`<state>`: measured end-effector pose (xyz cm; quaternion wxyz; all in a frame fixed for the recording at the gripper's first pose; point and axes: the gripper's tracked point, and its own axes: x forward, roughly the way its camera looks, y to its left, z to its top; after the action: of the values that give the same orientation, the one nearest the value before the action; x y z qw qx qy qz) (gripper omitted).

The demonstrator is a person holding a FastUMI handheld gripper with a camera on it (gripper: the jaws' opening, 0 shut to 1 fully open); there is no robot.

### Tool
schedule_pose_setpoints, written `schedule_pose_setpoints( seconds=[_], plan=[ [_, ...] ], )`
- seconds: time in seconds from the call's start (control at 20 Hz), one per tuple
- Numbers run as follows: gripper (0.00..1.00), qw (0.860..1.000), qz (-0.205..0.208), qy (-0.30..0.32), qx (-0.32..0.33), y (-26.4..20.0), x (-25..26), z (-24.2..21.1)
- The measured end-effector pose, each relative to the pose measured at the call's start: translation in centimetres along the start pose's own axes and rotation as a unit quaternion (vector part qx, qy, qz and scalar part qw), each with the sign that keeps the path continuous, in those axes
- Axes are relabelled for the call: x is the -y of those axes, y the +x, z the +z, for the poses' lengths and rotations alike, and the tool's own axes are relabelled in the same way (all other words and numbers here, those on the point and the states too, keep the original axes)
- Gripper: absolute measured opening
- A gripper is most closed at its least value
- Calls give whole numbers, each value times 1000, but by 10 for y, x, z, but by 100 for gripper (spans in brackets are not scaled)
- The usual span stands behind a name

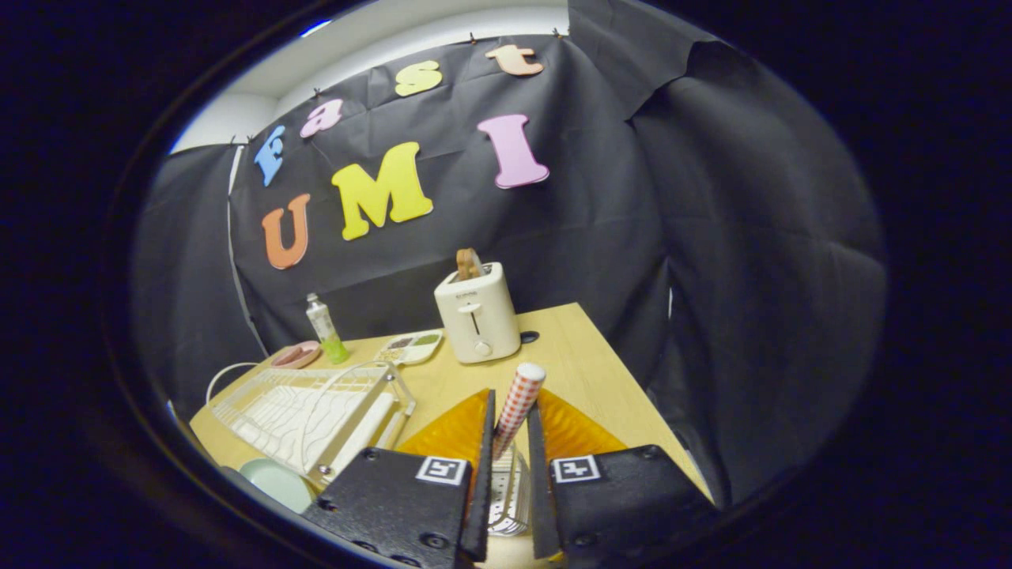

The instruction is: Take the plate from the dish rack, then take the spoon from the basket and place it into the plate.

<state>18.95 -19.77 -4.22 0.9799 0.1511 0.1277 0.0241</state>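
The tool (511, 442) has its fingers nearly closed around the checked handle of the spoon (515, 409), apparently pinching it from both sides. The spoon stands almost upright in the wire basket (506, 494) just below the fingers, its long axis tilted slightly right and away, rounded end up. It looks light, stiff and smooth, so a mid-handle grip suits. The pale plate (278, 484) lies on the worktop (585, 379), near left, beside the dish rack (316, 411).
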Motion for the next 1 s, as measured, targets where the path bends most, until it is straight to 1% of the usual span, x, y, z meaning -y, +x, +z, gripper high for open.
schedule_pose_setpoints(
  seconds=[0.05, 0.25, 0.4, 0.55, 0.7, 0.9, 1.0],
  plan=[
    [20, 1000, 5, 3, 0, -5, -7, -2],
    [11, 1000, -5, 16, 3, -22, -24, -7],
    [8, 999, -24, 11, 28, -36, -25, 7],
    [9, 996, -57, -29, 57, -48, -26, 26],
    [8, 989, -87, -55, 105, -74, -39, 57],
    [8, 984, -80, -79, 139, -108, -96, 68],
    [8, 985, -55, -80, 142, -124, -137, 67]
  ],
)
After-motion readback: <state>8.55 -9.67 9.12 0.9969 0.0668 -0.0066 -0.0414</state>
